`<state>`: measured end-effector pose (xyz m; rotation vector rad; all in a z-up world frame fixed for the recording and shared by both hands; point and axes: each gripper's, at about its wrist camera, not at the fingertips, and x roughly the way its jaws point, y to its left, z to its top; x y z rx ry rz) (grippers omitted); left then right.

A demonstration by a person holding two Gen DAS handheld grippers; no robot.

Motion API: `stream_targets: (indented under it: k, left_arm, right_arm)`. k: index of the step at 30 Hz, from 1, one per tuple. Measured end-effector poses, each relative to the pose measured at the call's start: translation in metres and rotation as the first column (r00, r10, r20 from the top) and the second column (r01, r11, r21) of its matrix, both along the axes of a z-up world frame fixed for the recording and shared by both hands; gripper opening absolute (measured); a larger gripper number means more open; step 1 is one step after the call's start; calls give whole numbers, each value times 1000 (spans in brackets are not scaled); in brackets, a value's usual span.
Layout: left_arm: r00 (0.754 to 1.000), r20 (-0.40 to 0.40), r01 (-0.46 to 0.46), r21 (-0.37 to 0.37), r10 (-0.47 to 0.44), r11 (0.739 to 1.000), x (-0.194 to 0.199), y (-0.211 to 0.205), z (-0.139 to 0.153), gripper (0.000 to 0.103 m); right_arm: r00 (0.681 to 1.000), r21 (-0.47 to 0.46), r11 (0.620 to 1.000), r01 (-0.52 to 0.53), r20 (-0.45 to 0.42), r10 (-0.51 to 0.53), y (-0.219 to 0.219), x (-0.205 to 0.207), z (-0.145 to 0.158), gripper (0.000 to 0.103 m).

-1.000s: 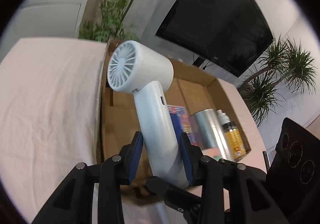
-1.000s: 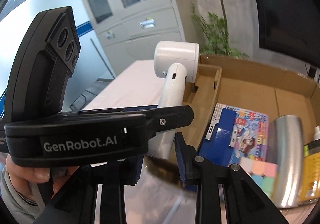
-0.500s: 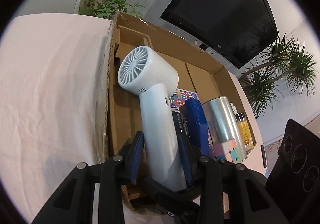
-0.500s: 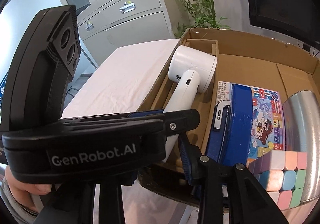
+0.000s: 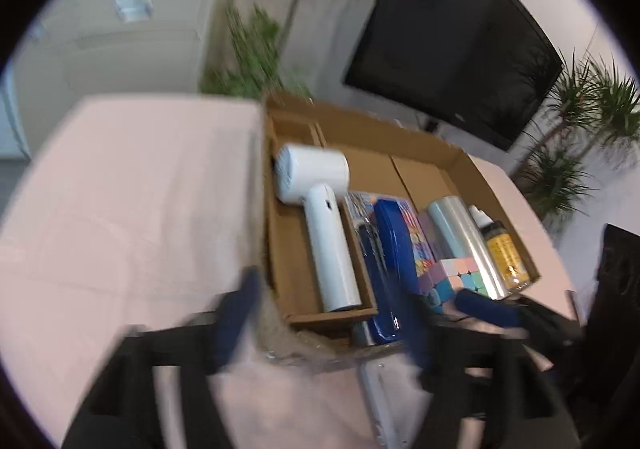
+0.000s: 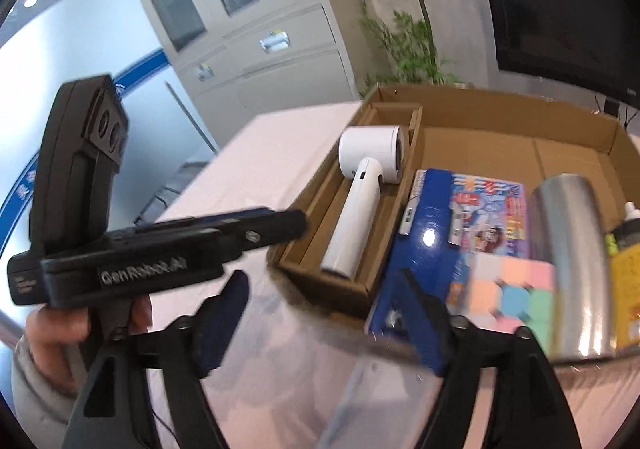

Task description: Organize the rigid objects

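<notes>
A white hair dryer [image 5: 320,225] lies in the narrow left compartment of an open cardboard box [image 5: 436,147], head at the far end; it also shows in the right wrist view [image 6: 362,201]. My left gripper [image 5: 328,317] is open and empty, drawn back in front of the box's near edge. My right gripper [image 6: 324,319] is open and empty, also in front of the near edge. The left gripper's body [image 6: 160,245] crosses the right wrist view at the left.
Inside the box lie a blue case [image 6: 420,245] on a picture book [image 6: 488,209], a pastel puzzle cube [image 6: 516,297], a silver cylinder [image 6: 572,261] and a yellow bottle [image 6: 626,281]. The box stands on a pink tablecloth [image 5: 132,209]. A black TV [image 5: 452,37] and plants stand behind.
My left gripper has let go of the hair dryer, which now lies in the left compartment, and has pulled back and opened. My right gripper has also drawn back.
</notes>
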<state>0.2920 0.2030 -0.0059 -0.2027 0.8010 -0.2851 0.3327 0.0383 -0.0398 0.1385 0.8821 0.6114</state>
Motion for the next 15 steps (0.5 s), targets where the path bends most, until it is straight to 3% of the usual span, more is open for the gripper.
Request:
stream_targets:
  k: [2, 5, 7, 9, 11, 15]
  left_arm:
    - [996, 93, -1, 21, -1, 1000, -19, -5, 7, 89]
    - [998, 48, 37, 38, -39, 999, -12, -17, 0, 86]
    - [998, 3, 55, 48, -55, 997, 4, -28, -10, 73]
    - [996, -31, 81, 96, -79, 992, 17, -38, -20, 46]
    - [994, -82, 83, 137, -72, 987, 32, -45, -33, 37]
    - [992, -101, 84, 126, -71, 988, 40, -45, -45, 26]
  right_arm:
    - [998, -20, 1000, -16, 63, 17, -16, -20, 5, 82]
    - [997, -74, 997, -30, 68, 35, -27, -28, -3, 81]
    - [999, -58, 998, -34, 6, 34, -33, -22, -12, 63]
    - [999, -42, 998, -51, 0, 51, -36, -25, -13, 60]
    - [997, -37, 997, -68, 23, 68, -39, -31, -12, 60]
    - [998, -29, 998, -59, 9, 60, -51, -42, -17, 60]
